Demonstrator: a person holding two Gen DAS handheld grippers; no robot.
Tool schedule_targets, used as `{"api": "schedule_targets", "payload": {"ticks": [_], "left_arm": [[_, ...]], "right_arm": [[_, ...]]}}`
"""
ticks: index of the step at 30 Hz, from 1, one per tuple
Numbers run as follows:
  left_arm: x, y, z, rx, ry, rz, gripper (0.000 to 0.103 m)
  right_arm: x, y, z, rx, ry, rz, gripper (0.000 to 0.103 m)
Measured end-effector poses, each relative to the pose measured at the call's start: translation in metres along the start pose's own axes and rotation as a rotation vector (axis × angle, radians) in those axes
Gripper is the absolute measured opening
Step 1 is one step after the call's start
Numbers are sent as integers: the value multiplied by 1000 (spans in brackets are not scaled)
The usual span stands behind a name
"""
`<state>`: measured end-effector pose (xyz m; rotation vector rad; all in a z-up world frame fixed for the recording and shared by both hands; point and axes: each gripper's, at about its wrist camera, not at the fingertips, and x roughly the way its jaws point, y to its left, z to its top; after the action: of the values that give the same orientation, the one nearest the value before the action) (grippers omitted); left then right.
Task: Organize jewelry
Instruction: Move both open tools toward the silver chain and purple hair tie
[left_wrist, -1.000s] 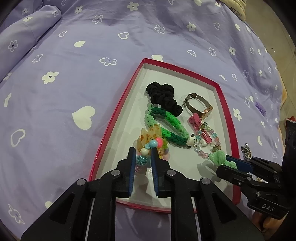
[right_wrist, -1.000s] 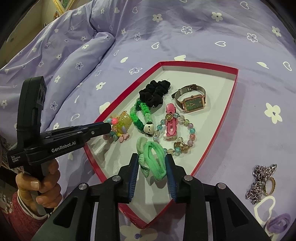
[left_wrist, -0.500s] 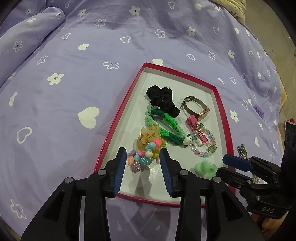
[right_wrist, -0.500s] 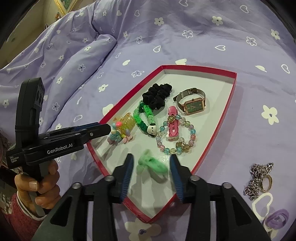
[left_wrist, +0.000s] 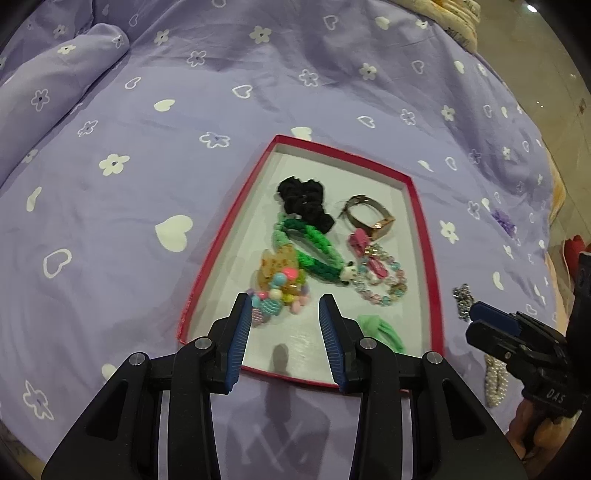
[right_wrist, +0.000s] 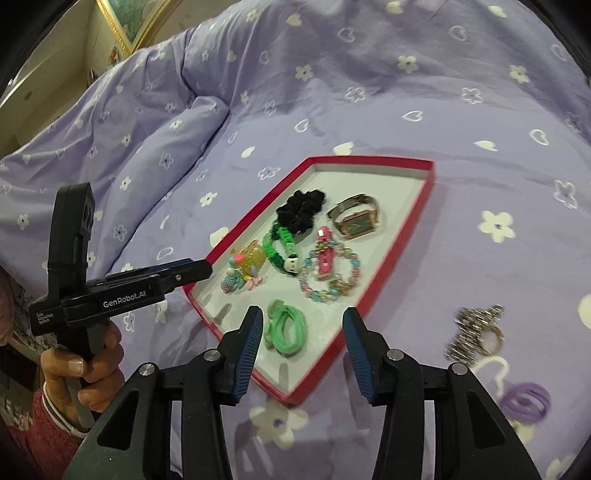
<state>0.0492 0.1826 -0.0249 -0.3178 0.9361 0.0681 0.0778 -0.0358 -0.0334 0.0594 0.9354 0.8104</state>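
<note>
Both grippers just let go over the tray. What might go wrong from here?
1. Red tray sits on soft bedding; a gripper bump could tilt it.
2. Silver chain and ring lie tangled together, so one pick may drag both.
3. Green hair tie lies near the tray's front rim.

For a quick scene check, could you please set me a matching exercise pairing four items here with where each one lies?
Things:
1. watch
2. mint hair tie
3. silver chain with ring
4. purple hair tie

Places:
A. in the red tray, nearest the right gripper
B. on the bedspread, at the right edge of the right wrist view
C. in the tray, beside the black scrunchie
D. on the bedspread, just right of the tray

Pairs: 1-C, 2-A, 3-D, 4-B
</note>
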Motion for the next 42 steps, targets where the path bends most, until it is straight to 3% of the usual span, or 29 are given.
{"api": "schedule_targets", "payload": {"ticks": [4,23,32,42], "left_arm": [[-10,-14,-2,20,-16,-18,42],[-23,-102,-28,172,18,-142,42],[-13,-130,-43,224,63,-160,42],[10,-159,-33,286,92,-164,42]], "right_arm": [[-22,-14,-9,35,-30,-21,47],[-116,-93,-56,206,-144,-168,47],[-121,-115,-79,261,-128,-191,47],[-103,-129,-73,241,-91,-198,47]]}}
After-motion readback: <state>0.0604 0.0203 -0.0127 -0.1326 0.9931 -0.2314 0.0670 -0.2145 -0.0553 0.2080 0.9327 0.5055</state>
